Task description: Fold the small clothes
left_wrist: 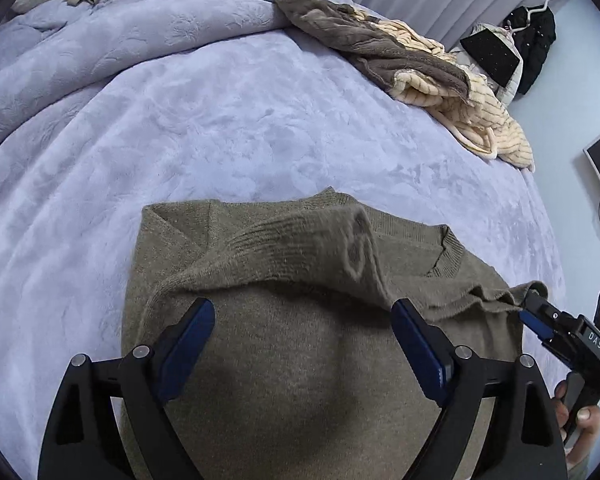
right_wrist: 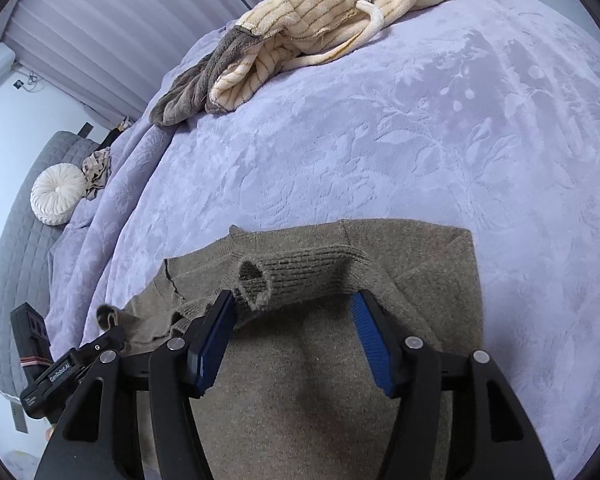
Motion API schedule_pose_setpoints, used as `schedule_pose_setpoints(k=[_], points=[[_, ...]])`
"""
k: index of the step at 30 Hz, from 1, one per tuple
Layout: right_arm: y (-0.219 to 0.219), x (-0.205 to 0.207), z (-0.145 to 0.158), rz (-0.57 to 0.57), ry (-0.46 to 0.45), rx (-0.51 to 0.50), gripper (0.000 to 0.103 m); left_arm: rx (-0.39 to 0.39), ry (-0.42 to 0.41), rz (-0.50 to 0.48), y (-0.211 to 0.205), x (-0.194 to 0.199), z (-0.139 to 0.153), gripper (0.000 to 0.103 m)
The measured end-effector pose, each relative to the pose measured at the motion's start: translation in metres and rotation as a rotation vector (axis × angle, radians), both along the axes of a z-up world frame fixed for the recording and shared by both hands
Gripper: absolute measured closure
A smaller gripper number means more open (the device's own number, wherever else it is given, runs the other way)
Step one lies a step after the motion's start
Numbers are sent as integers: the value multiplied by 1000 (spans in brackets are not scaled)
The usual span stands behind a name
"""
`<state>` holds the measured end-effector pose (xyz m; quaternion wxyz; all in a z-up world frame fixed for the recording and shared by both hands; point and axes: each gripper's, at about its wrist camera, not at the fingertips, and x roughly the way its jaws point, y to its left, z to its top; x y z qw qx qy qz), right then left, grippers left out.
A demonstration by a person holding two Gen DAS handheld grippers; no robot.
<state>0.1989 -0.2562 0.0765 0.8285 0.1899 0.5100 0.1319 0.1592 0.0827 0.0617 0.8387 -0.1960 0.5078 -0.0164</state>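
So the olive-brown knit sweater (left_wrist: 284, 360) is lying flat on the lavender bedspread (left_wrist: 180, 128), close to the bed's near edge, with one ribbed sleeve (left_wrist: 300, 248) folded across the chest; its cuff opening faces the right wrist camera. The left gripper (left_wrist: 304, 312) has its jaws spread wide, blue pads either side of the sleeve fold, not pinching anything; the right gripper (right_wrist: 294, 308) is roughly half open, the cuff sitting between the pads but loose, nothing gripped. Over at the bed's far edge there's a heap of cream striped fleece (right_wrist: 340, 12) with a grey-brown plush piece (left_wrist: 360, 40); a round white cushion (right_wrist: 56, 196) sits up by the head end.
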Motion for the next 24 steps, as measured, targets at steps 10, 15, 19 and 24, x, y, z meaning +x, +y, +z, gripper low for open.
schedule_pose_setpoints(k=[10,15,19,24], points=[[44,-17,11,253,-136,-325,39,130,-22,-150,-26,-2,-3,12],[71,3,-8,334,-139,-395,39,122,-1,-167,-31,29,-13,12],[70,26,-27,307,-109,-440,39,140,27,-148,-23,55,-28,12],[37,44,-37,229,-75,-361,39,13,21,-141,8,64,-37,12]])
